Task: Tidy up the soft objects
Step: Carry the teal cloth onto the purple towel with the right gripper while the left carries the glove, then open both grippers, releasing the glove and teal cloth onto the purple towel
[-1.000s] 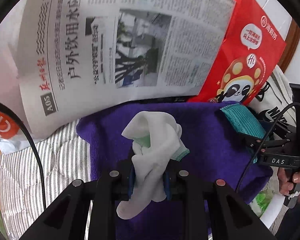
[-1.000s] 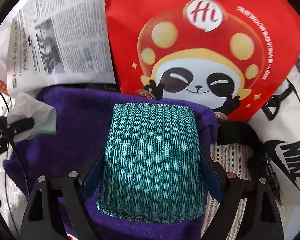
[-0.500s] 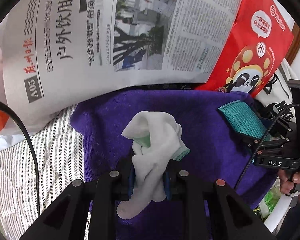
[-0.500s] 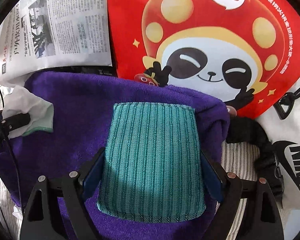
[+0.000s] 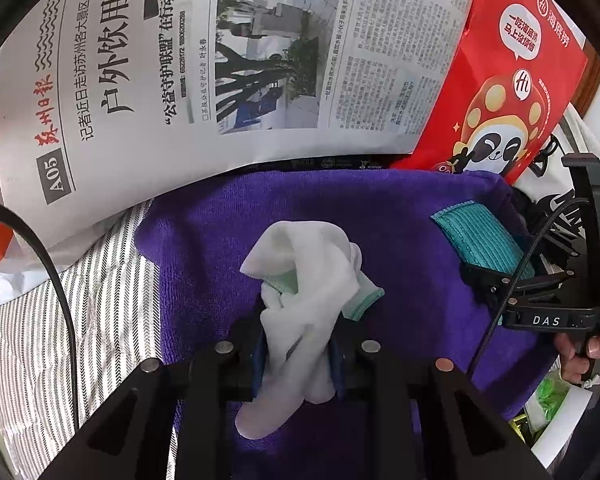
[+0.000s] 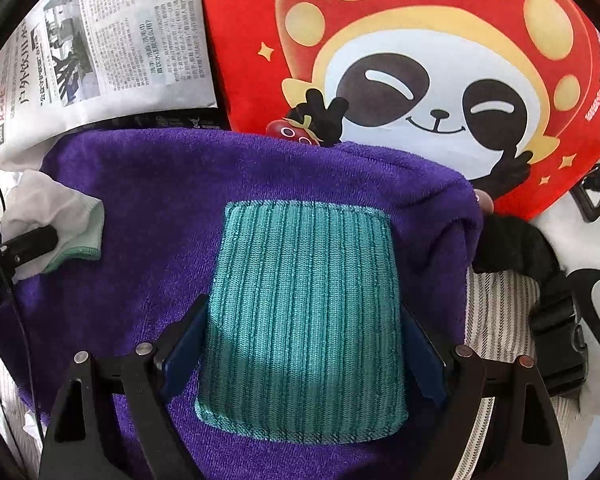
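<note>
Left gripper pinches a bunched white sock at lower centre, over a purple towel. Right gripper, jaws wide, clamps a flat teal knit cloth at centre frame, over the same towel. Newspaper upper left, red bag upper right

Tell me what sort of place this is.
Probably a bedroom, worked on a bed: striped bedding under a purple towel, with a newspaper, red paper bag and white sports bag lying around.
</note>
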Available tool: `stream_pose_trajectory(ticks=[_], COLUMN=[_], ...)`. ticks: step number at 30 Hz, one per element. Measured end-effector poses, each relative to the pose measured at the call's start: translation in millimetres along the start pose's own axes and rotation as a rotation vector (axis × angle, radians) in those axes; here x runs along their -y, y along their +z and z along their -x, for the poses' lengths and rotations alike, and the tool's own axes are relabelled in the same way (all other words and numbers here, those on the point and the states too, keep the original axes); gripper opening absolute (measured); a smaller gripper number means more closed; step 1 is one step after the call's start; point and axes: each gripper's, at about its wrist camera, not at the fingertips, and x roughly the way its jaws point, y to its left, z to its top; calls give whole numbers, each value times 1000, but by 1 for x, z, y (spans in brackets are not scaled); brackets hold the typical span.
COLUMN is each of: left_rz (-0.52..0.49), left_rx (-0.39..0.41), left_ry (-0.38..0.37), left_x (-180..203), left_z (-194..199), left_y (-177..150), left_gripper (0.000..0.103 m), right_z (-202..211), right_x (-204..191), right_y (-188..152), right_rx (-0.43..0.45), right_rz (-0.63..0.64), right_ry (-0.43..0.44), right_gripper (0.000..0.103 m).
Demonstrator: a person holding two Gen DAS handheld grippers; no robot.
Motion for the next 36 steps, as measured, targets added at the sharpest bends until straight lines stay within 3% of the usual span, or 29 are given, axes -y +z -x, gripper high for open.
stream_pose_trajectory(ticks=[6,10,12,14,21,28,36], left_rz=[-8,4,-7,-28,-65,-66,-62], left_rx=[-22,-55,-61,-58,-70,-45,-7], left_ry=[10,-13,-24,-4,11,18,-10], left_x=[-9,-11,-9,-7,-8,-10,-15], left_z=[0,-5,-4,-1,10,24,50], left_y=[-3,-3,-4,-4,-3,0,4], left_gripper=[42,45,60,64,71,71,71], right_z=[-3,-5,-4,0,13,27,99], right_x=[29,25,25,21,22,24,20], right_y=[-4,-4,-5,-5,-7,0,-6], right_rx=[-9,-3,-3,2,27,55,177], right_rz=[13,37,45,51,45,25,-3], right_ry=[22,32,40,33,42,43,4], right_gripper=[89,89,89,90,93,93,93])
